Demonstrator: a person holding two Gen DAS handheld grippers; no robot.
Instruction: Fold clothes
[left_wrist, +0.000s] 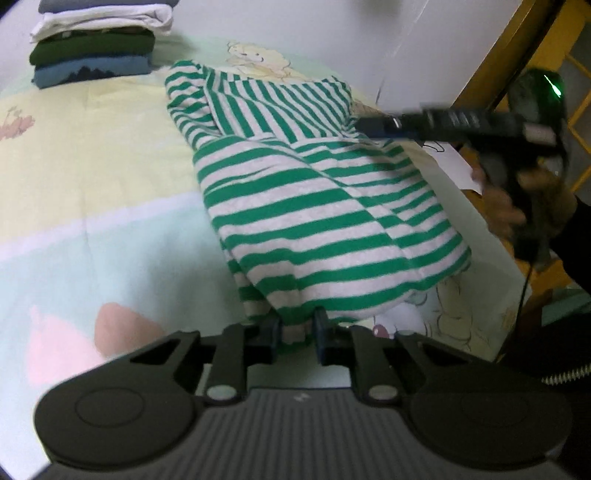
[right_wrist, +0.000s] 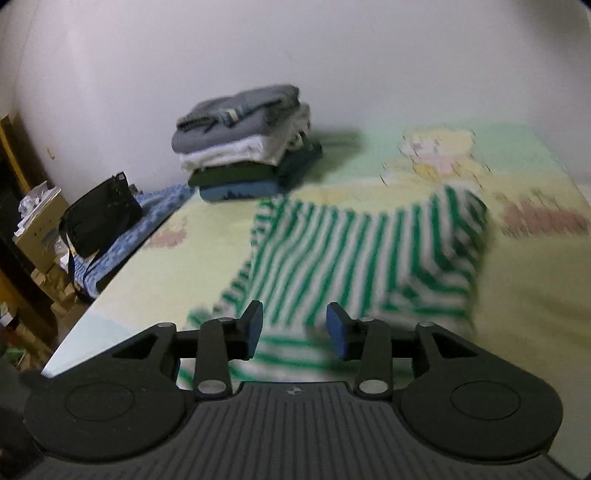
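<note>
A green-and-white striped shirt (left_wrist: 306, 206) lies partly folded on the cartoon-print bed sheet (left_wrist: 92, 155). At the bottom of the left wrist view, my left gripper (left_wrist: 297, 330) is shut on the shirt's near hem, with fabric pinched between its blue pads. My right gripper (left_wrist: 369, 127) hovers over the shirt's far right shoulder, held by a person's hand (left_wrist: 509, 206). In the blurred right wrist view the right gripper (right_wrist: 297, 330) stands open above the striped shirt (right_wrist: 369, 251), with nothing between its pads.
A stack of folded clothes (left_wrist: 96, 48) (right_wrist: 243, 158) sits at the bed's far corner against the white wall. A black bag (right_wrist: 99, 218) rests on blue patterned cloth at the bed's left edge, with boxes beyond. The bed's right edge drops off beside the hand.
</note>
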